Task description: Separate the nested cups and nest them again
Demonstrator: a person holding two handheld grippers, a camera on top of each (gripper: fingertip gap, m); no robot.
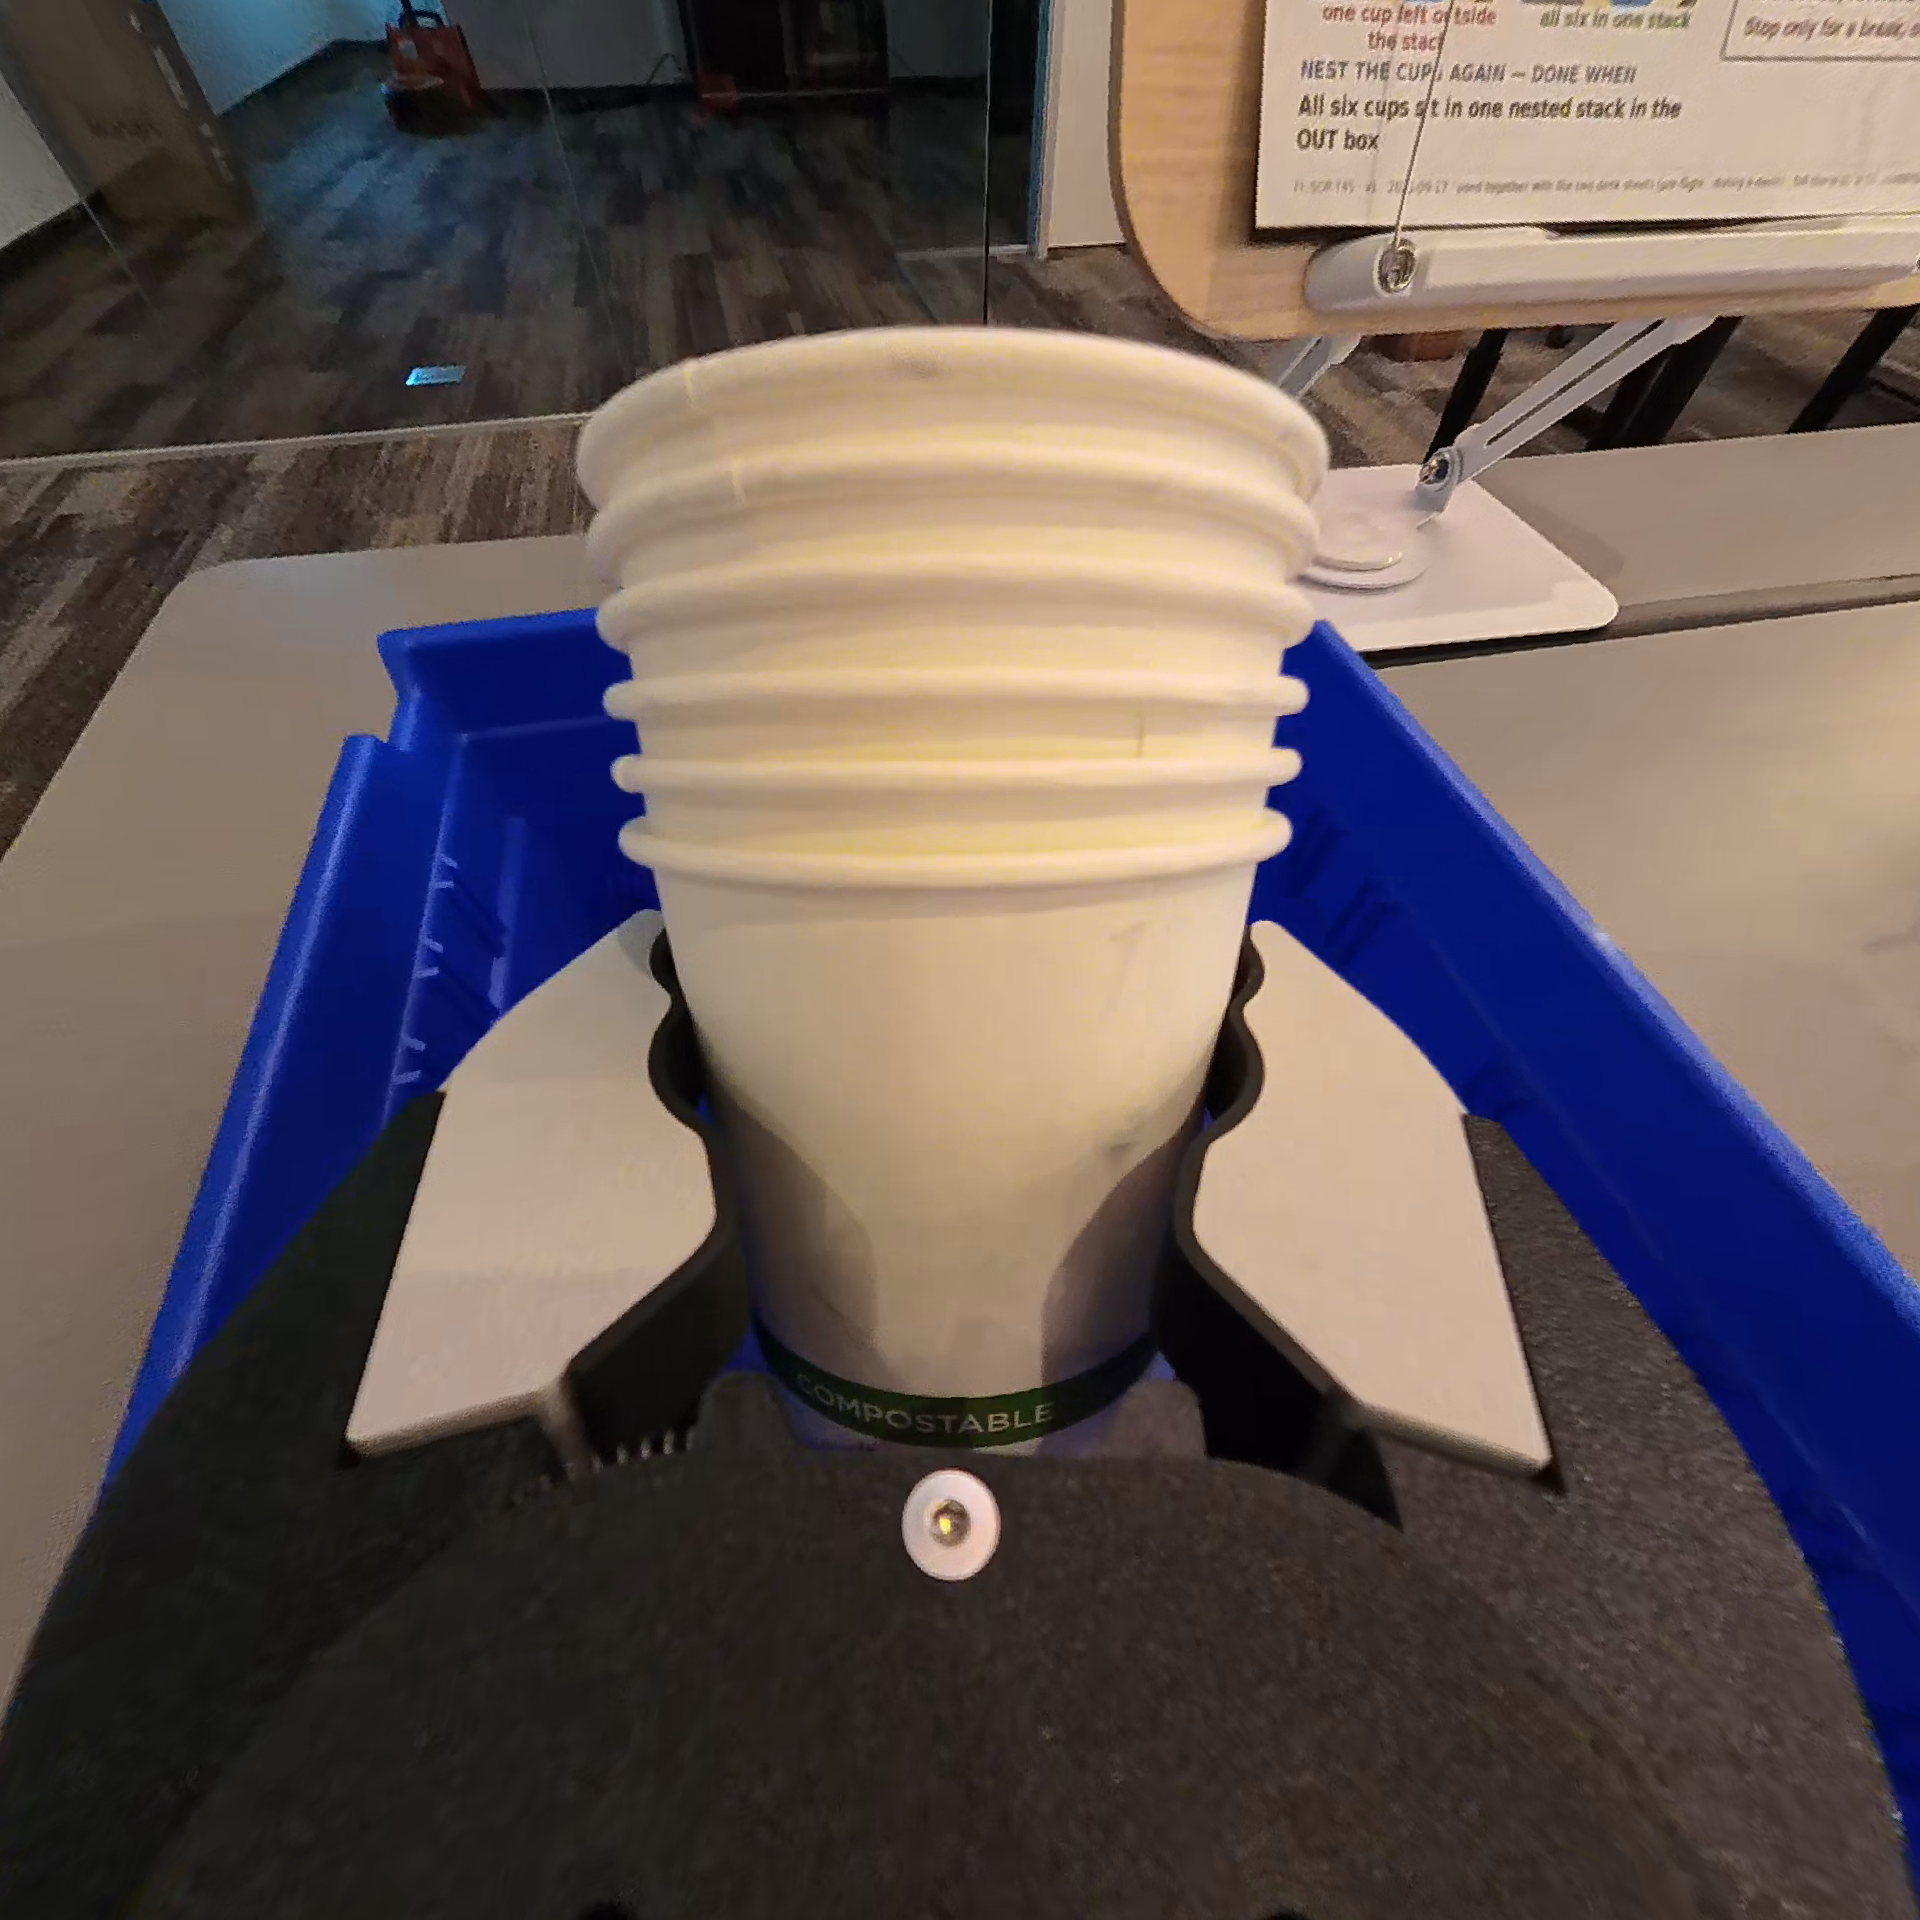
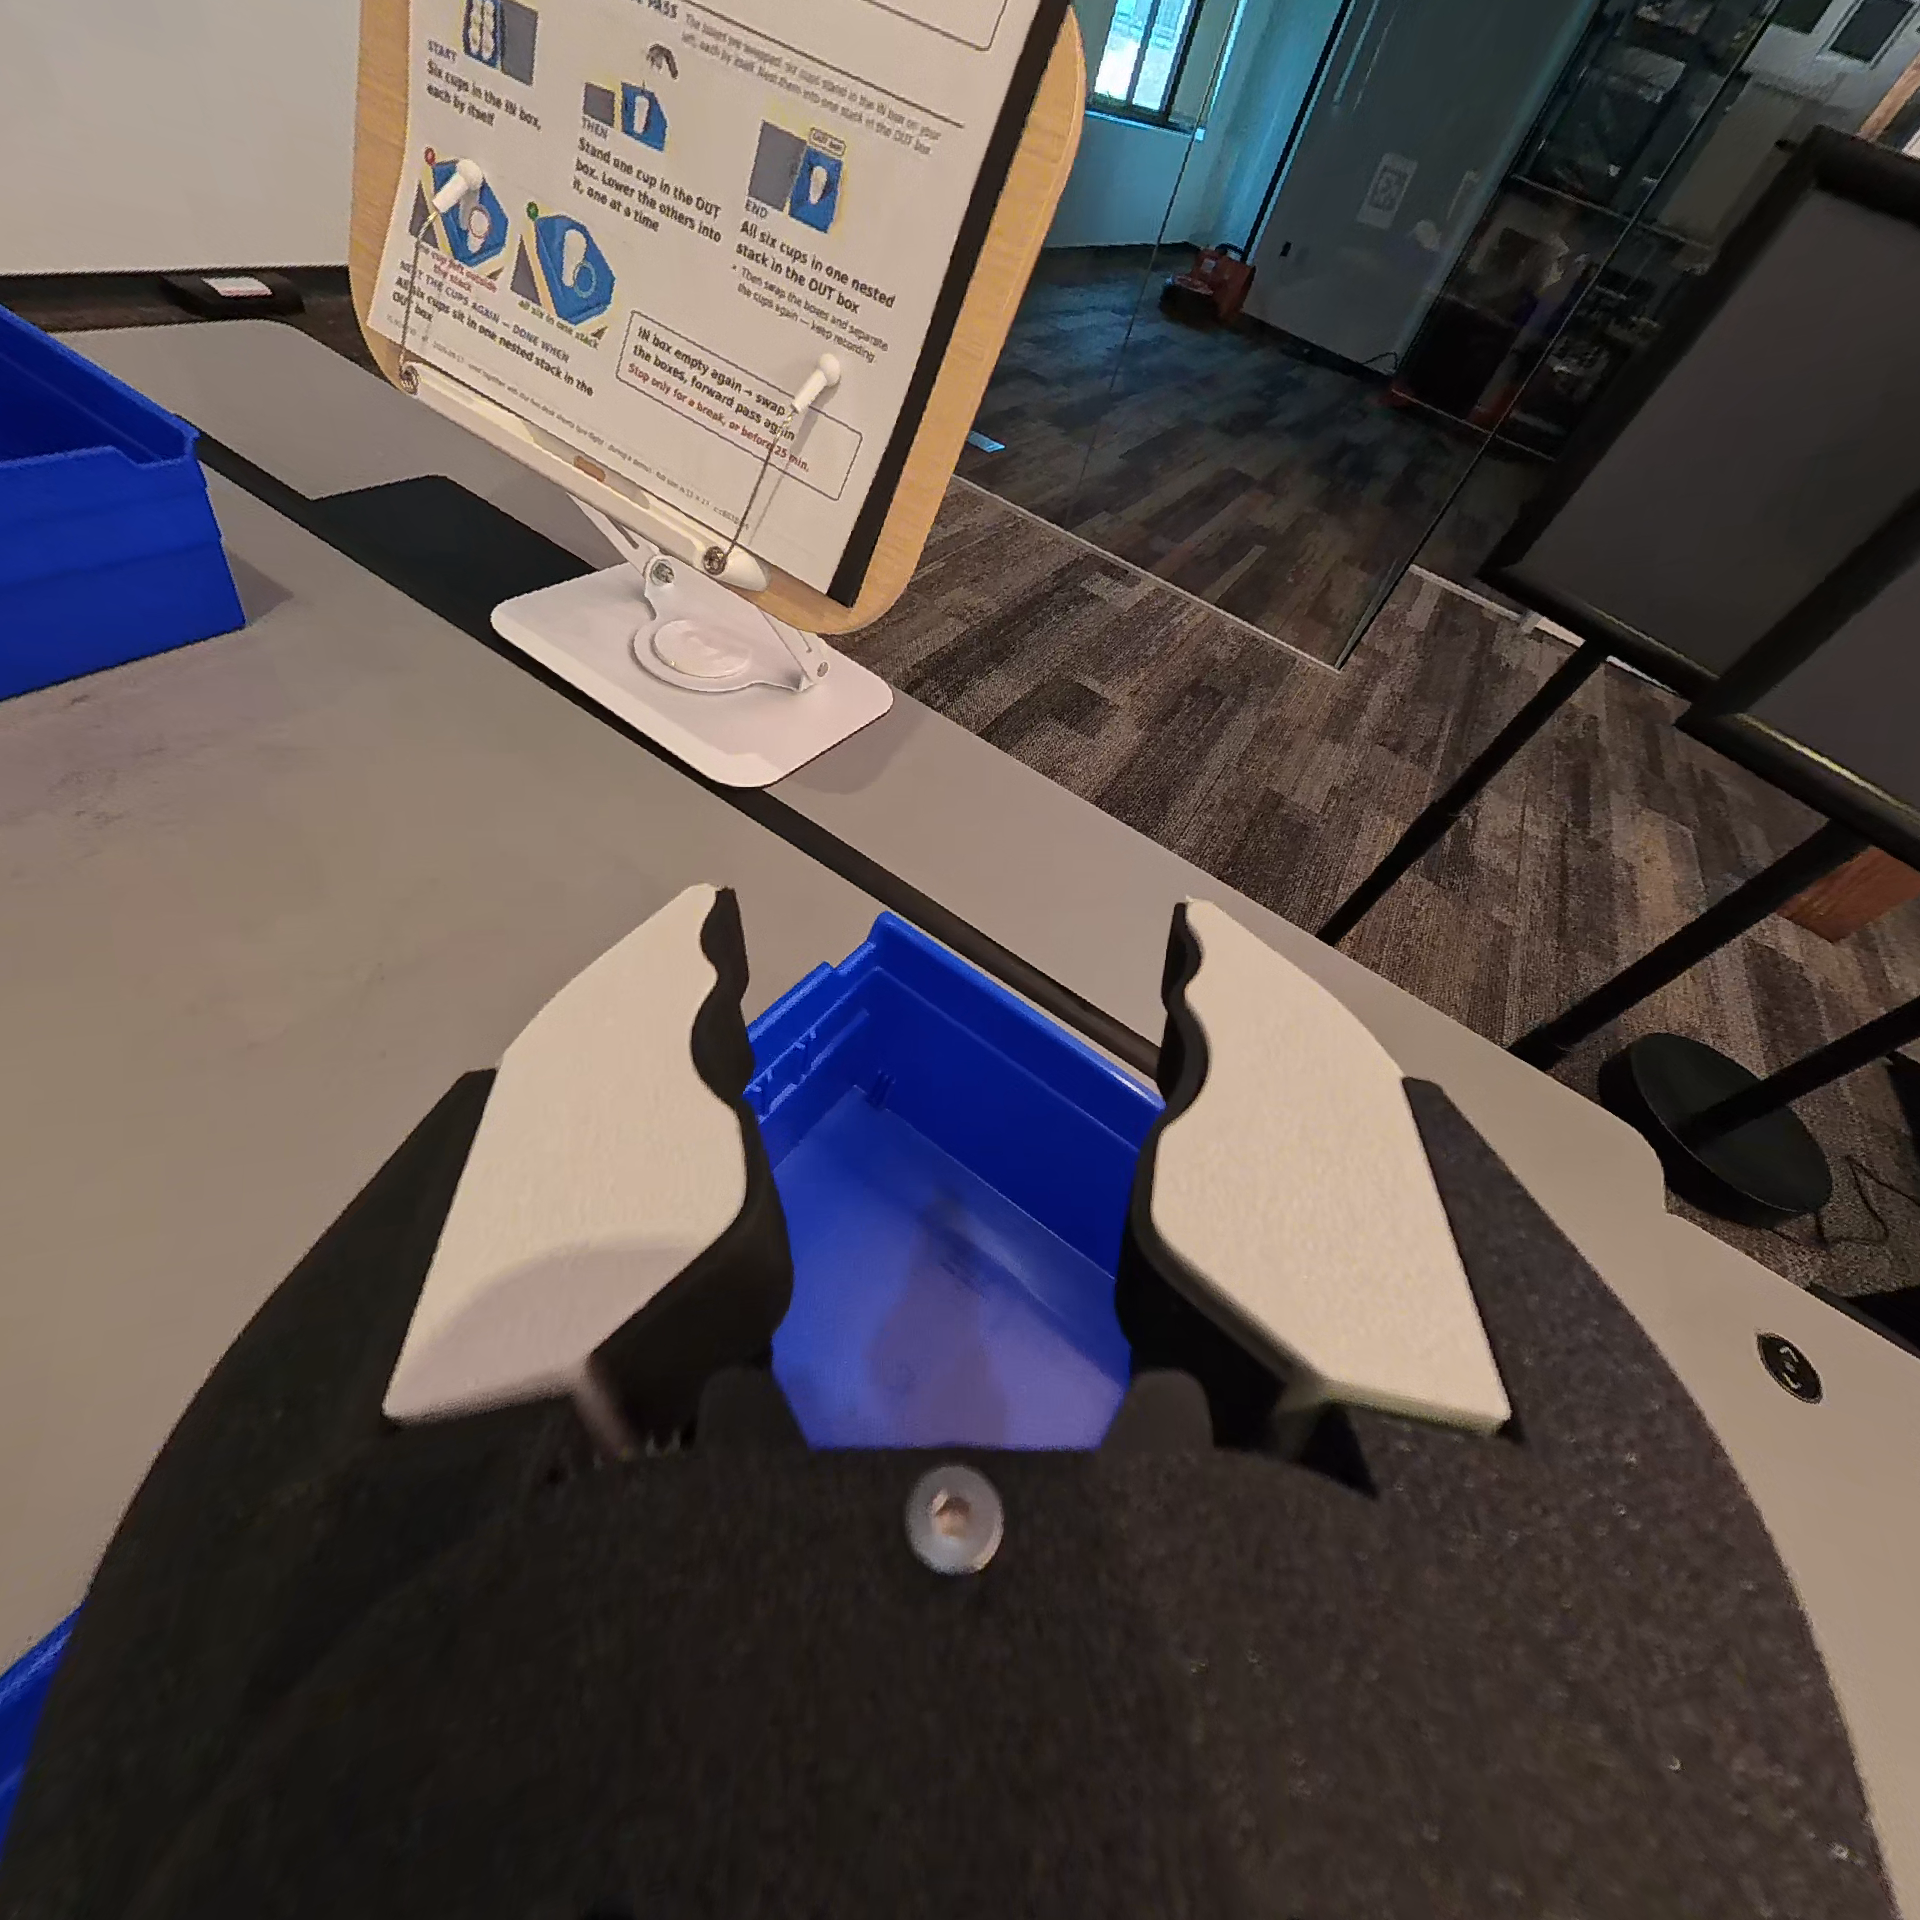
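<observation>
Left gripper pinches the smooth white tapered paper cup stack, six rolled rims, over the glossy blue plastic bin. Right gripper, wavy black pads spread, holds nothing above a second blue plastic bin on the matte grey table.

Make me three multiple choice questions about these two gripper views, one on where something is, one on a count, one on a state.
1. Where is the stack of cups?
A. between the left gripper fingers, above the blue bin
B. on the floor
C. on the document stand

2. How many cup rims show in the stack?
A. two
B. six
C. ten

3. How is the right gripper?
A. shut on a cup
B. open and empty
C. holding paper

Answers: 1 A, both fingers press the bottom cup's sides with the bin behind; 2 B, six rolled rims sit one above another; 3 B, only another blue bin shows between its spread fingers.
</observation>
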